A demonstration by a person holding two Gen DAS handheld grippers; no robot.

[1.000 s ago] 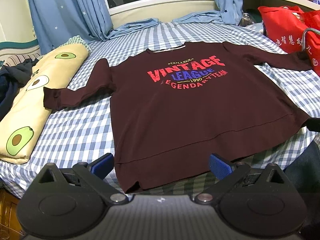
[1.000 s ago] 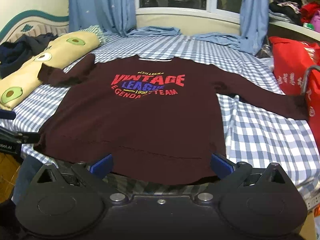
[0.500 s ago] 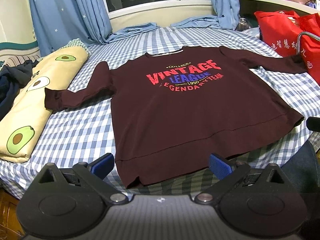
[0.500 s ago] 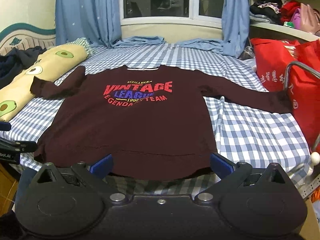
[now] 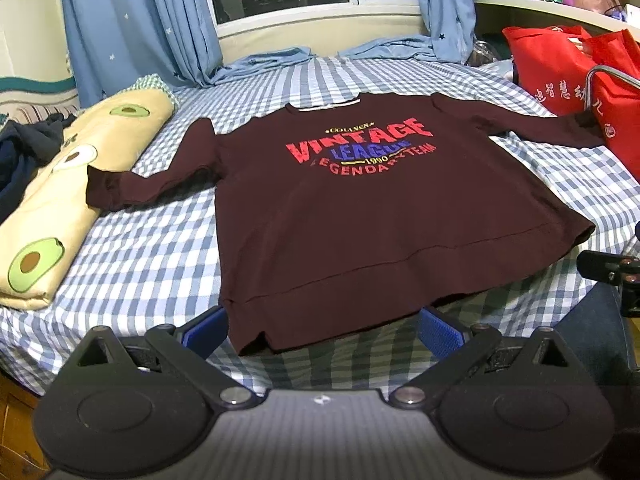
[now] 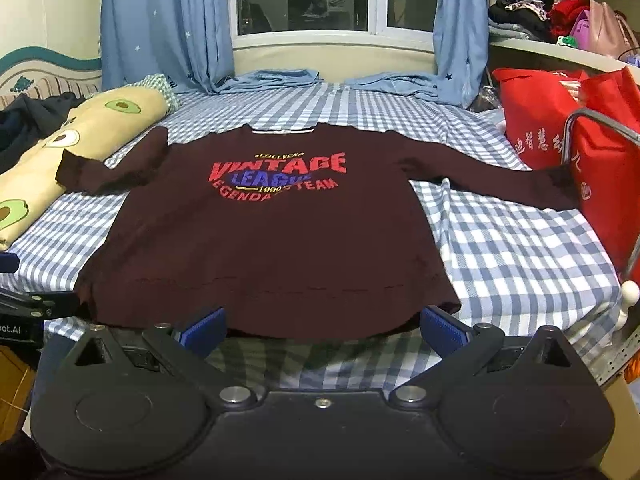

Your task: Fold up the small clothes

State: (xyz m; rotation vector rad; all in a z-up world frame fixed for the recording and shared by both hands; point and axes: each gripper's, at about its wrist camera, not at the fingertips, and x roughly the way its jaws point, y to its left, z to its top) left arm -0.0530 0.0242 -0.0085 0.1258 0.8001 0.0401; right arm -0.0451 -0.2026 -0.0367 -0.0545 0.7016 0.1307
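Observation:
A dark maroon long-sleeved sweatshirt [image 5: 372, 216] with a red and blue "VINTAGE LEAGUE" print lies flat, front up, on the blue checked bed [image 5: 152, 248], both sleeves spread out. It also shows in the right wrist view [image 6: 272, 248]. My left gripper [image 5: 320, 330] is open and empty, just in front of the hem's left part. My right gripper [image 6: 322, 330] is open and empty, just in front of the hem's middle. Neither touches the cloth.
A long yellow avocado pillow [image 5: 68, 184] lies along the bed's left side, with dark clothes [image 5: 20, 160] beyond it. Red bags [image 5: 572, 76] and a metal rail [image 6: 592, 120] stand at the right. Blue curtains [image 6: 168, 24] hang at the window behind.
Both grippers have drawn back and tilted up a little, so the sweatshirt sits lower and farther in both views. The sweatshirt has not moved. Both grippers stay open.

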